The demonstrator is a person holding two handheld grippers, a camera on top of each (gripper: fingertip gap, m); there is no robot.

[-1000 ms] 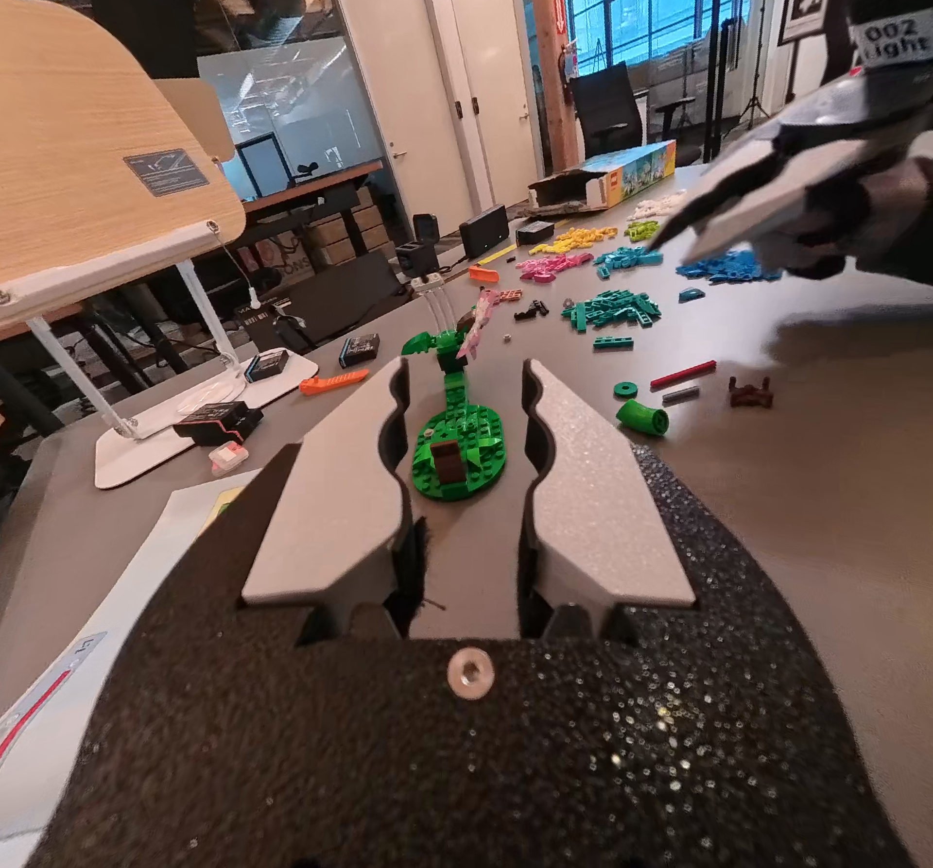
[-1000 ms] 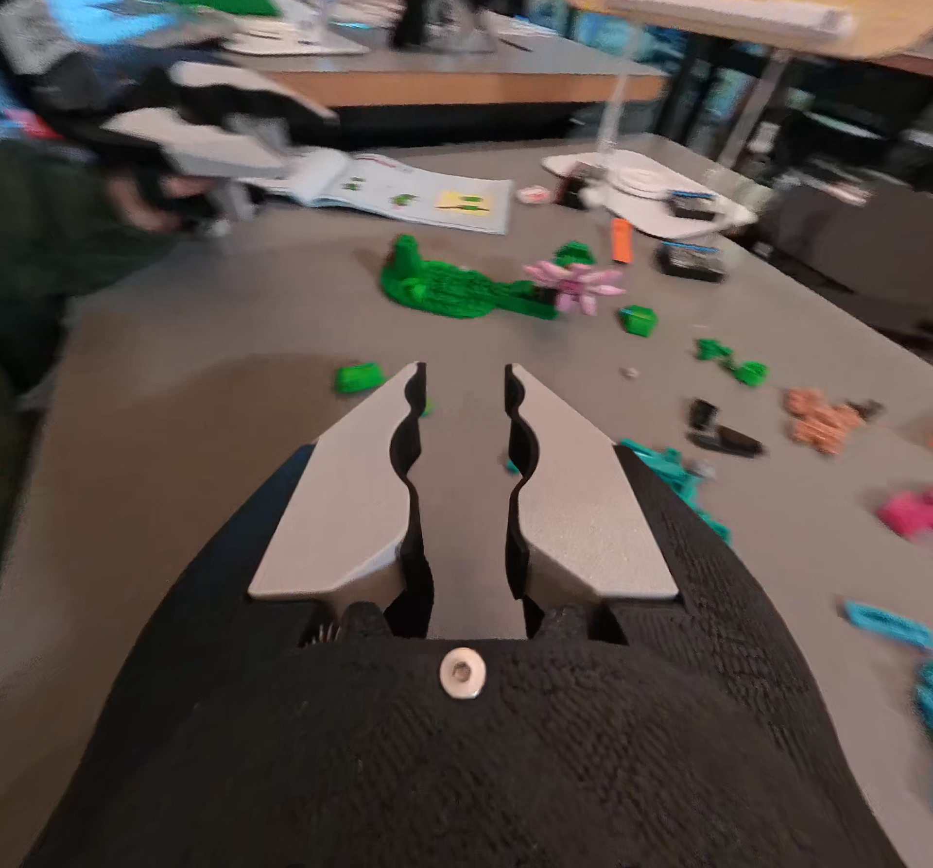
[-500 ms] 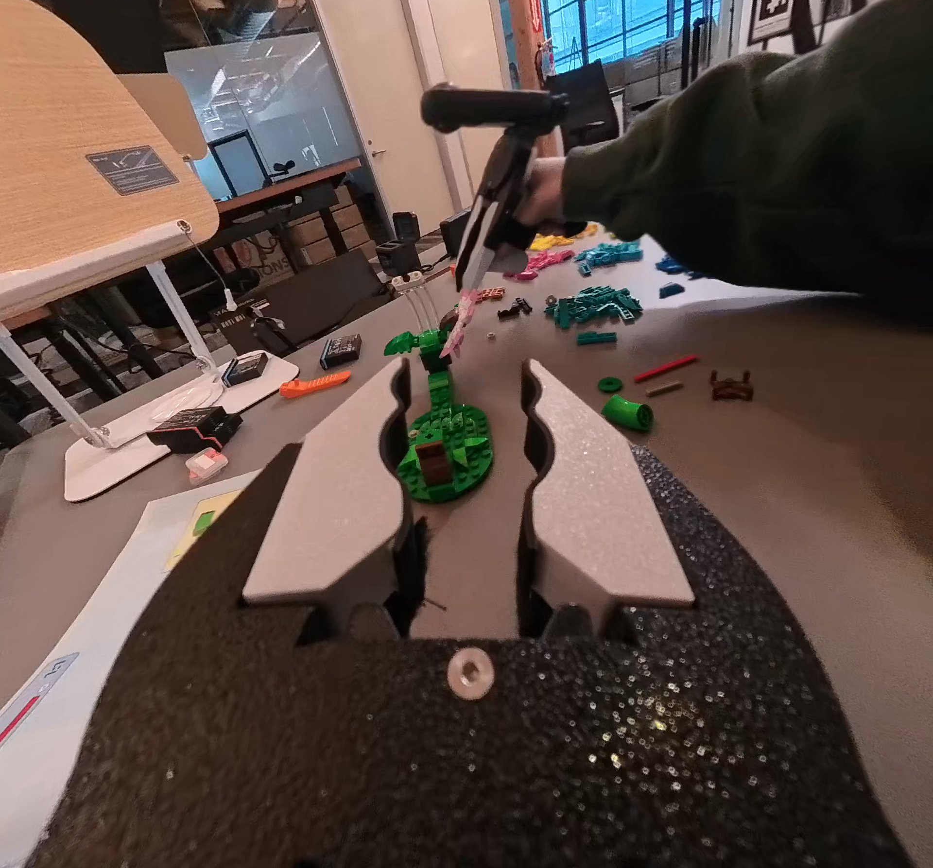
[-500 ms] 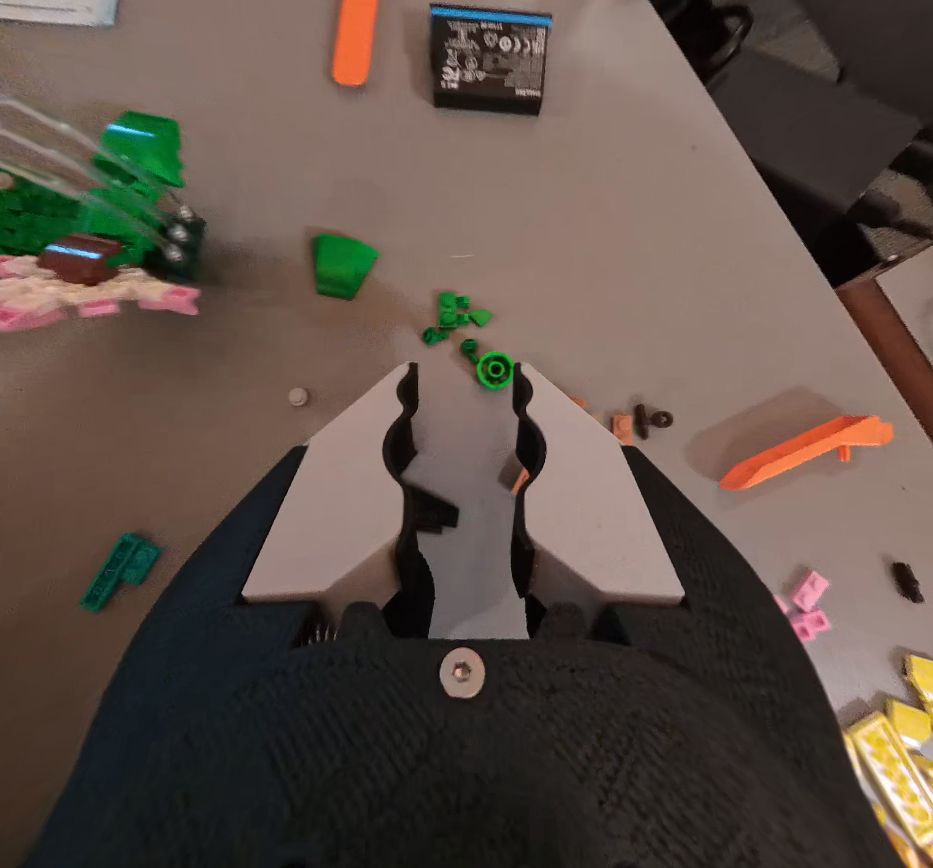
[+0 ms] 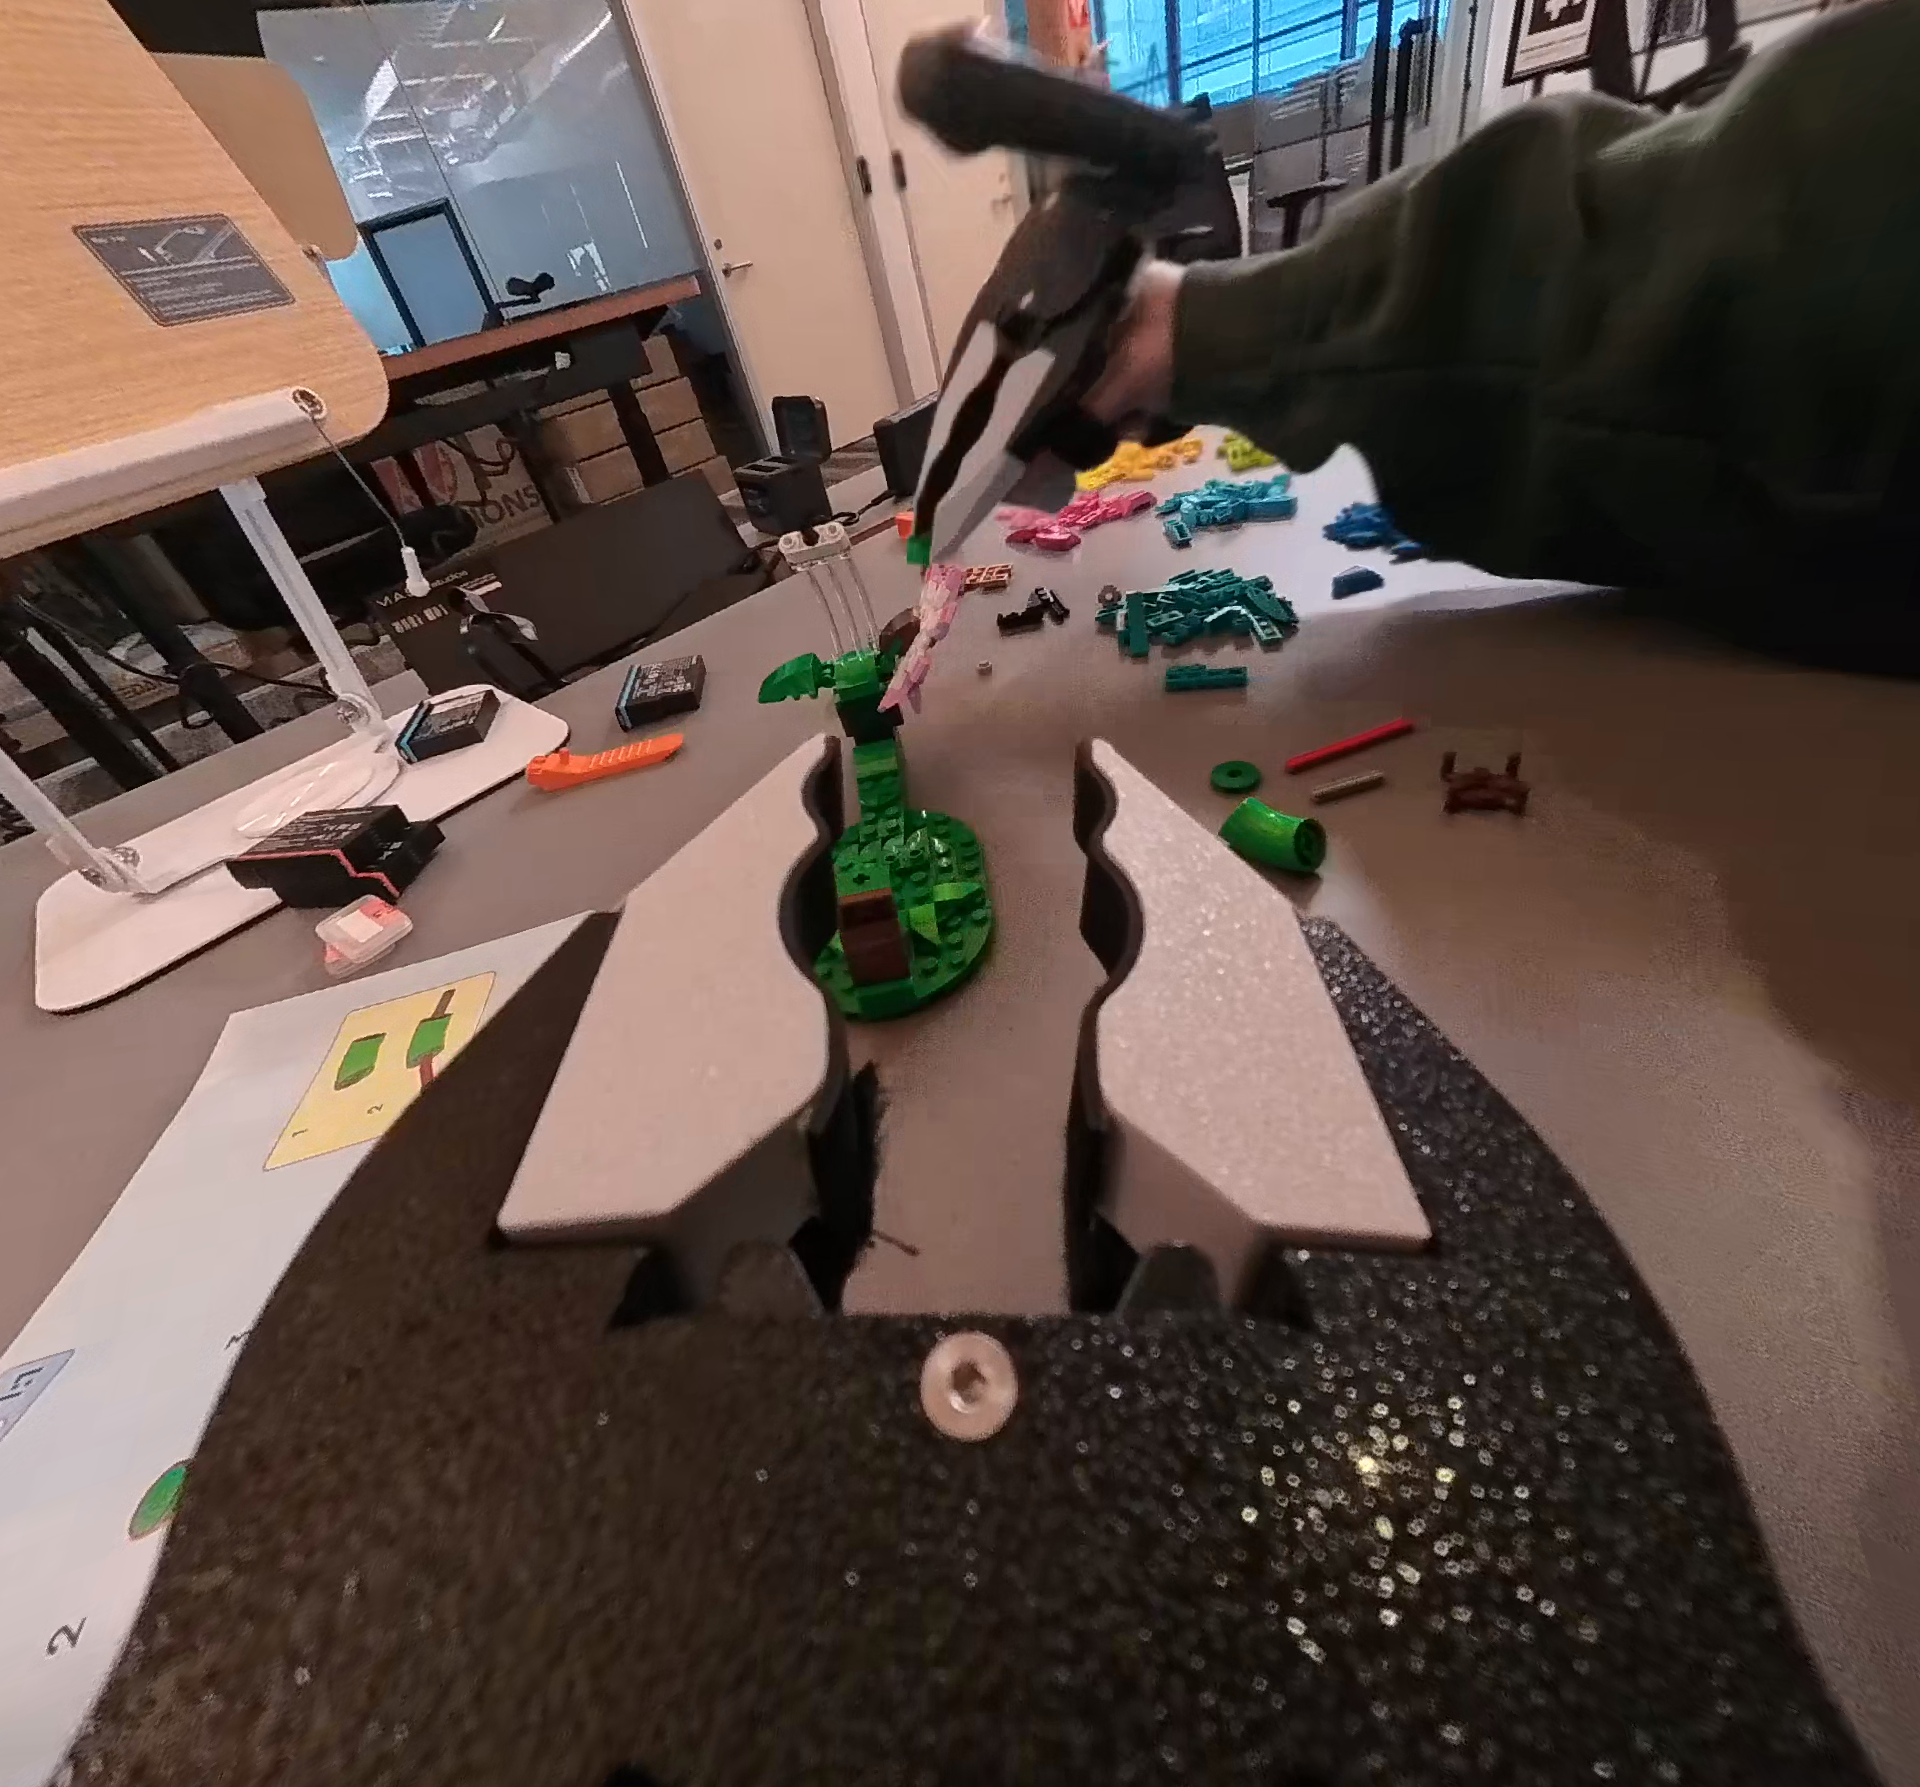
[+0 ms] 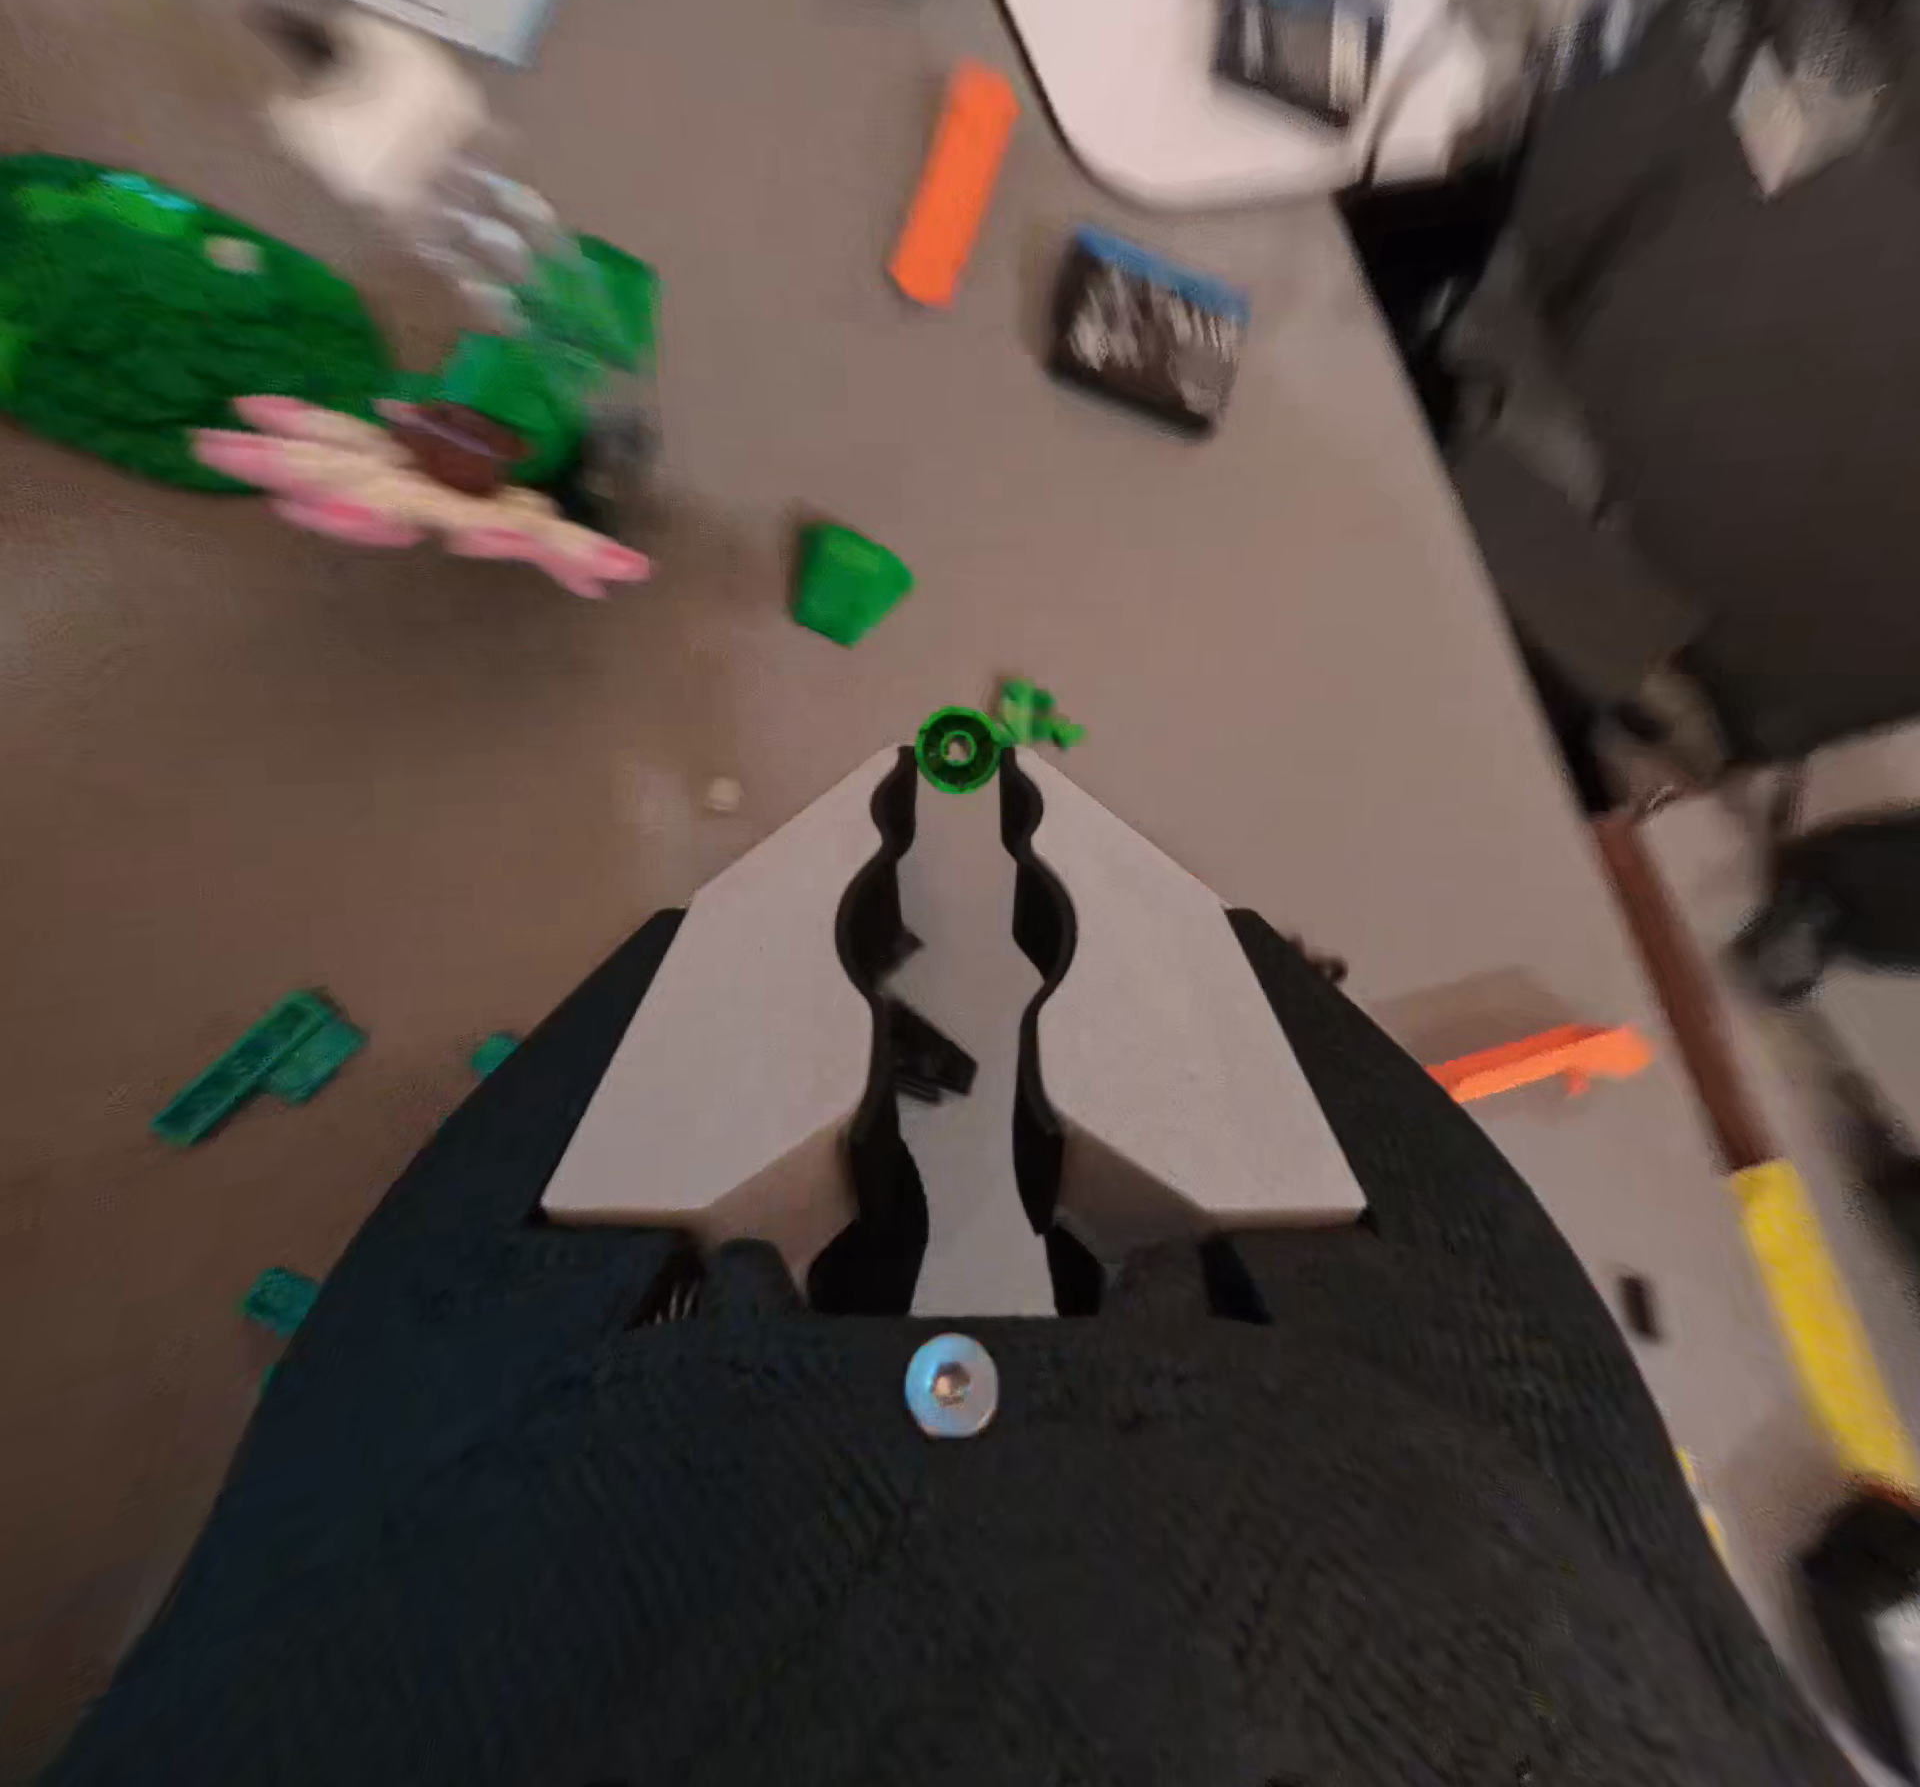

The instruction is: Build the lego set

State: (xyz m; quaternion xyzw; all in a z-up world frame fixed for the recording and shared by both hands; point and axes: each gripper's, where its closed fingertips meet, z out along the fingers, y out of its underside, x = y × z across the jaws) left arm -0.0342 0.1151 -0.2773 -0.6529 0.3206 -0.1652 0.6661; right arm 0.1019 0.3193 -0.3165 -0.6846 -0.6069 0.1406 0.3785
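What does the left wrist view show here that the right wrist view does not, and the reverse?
Only the left wrist view shows the left claw open, the sorted colour piles and the dark green sleeve. Only the right wrist view shows the small round green piece is pinched at the right claw tips, and a second orange tool. Both show the green model with its pink flower, the orange tool and the booklet.

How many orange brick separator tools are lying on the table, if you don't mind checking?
2. One orange separator lies beside the white lamp base, left of a black battery. The other orange separator lies near the table edge, right of the right gripper. More may be hidden.
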